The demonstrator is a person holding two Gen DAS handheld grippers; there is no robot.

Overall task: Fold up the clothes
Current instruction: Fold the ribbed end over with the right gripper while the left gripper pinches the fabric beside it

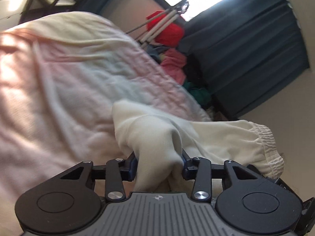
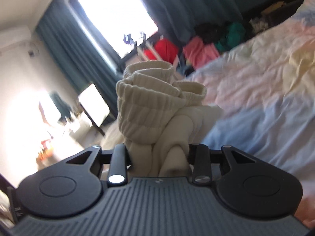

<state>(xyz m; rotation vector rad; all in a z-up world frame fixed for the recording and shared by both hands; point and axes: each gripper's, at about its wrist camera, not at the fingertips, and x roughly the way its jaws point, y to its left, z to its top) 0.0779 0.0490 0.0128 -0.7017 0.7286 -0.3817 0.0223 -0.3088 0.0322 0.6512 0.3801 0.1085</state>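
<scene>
A cream garment with a gathered elastic waistband (image 1: 263,137) hangs from my left gripper (image 1: 159,163), which is shut on a bunched fold of it (image 1: 153,137) above the bed. My right gripper (image 2: 159,153) is shut on another bunched part of the same cream fabric (image 2: 171,129), where ribbed cuffs (image 2: 149,86) stick up in front of the camera. Both grippers' fingertips are hidden by cloth. The garment is lifted off the bed.
A pastel quilted bedspread (image 1: 69,82) (image 2: 265,74) covers the bed. Beyond it a drying rack (image 1: 157,27) and a pile of red, pink and green clothes (image 2: 200,47) sit beneath dark teal curtains (image 1: 246,49) and a bright window (image 2: 114,13).
</scene>
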